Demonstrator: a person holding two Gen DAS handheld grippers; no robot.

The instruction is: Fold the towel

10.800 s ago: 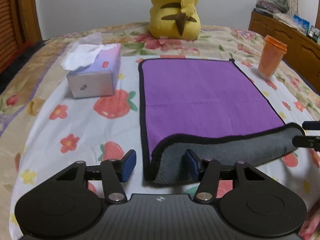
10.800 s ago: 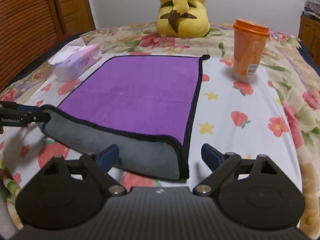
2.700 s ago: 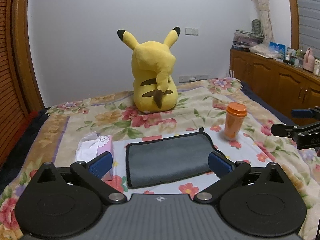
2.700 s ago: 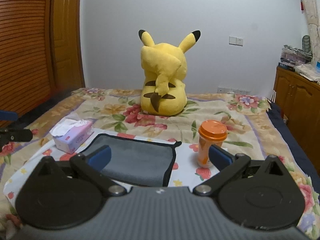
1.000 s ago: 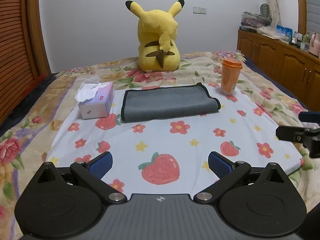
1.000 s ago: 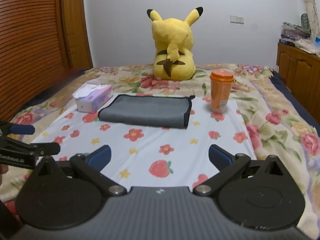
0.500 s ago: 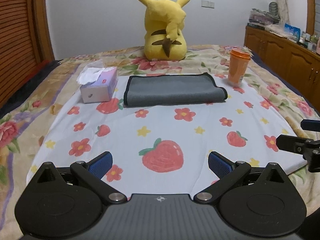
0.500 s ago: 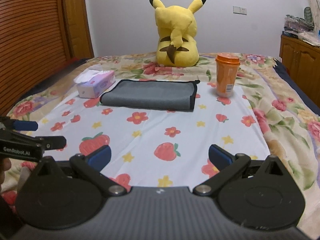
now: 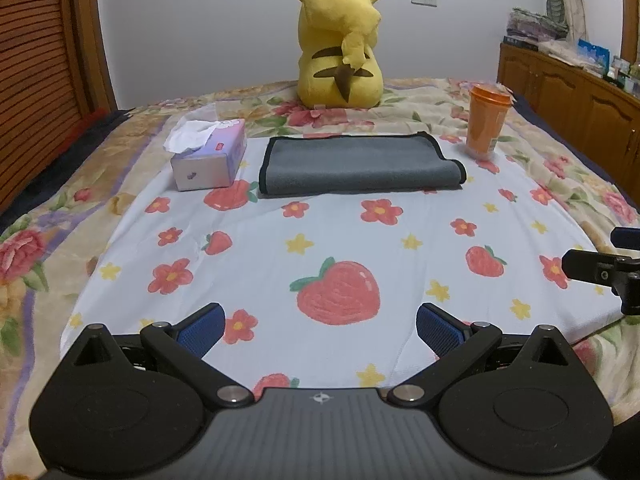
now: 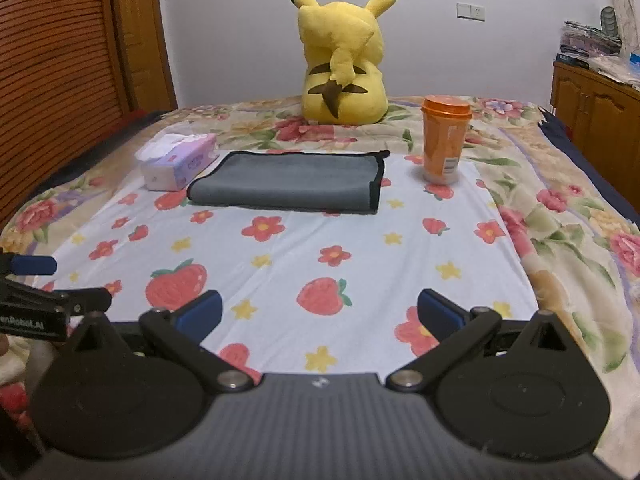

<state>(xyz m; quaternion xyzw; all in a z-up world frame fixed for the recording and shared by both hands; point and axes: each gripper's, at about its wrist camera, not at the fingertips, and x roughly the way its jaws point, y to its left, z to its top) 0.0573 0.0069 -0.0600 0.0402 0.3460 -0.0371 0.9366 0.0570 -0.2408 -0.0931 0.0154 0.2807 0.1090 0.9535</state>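
The towel (image 9: 358,166) lies folded in half, grey side up with a black hem, far ahead on the white flower-and-strawberry sheet (image 9: 332,248); it also shows in the right wrist view (image 10: 288,186). My left gripper (image 9: 318,330) is open and empty, low over the sheet's near edge, well short of the towel. My right gripper (image 10: 318,314) is open and empty, also near the front edge. Each gripper shows at the other view's side: the right one (image 9: 604,270) and the left one (image 10: 44,292).
A tissue box (image 9: 210,156) sits left of the towel and an orange lidded cup (image 9: 486,120) to its right. A yellow plush toy (image 9: 340,40) sits behind. Wooden cabinets (image 9: 580,100) stand at right, a slatted wooden door (image 10: 60,72) at left.
Both grippers have dropped lower and drawn a little closer to the bed; the towel looks nearer and larger. The towel, once purple side up, stays folded grey side up. Both jaws stay open.
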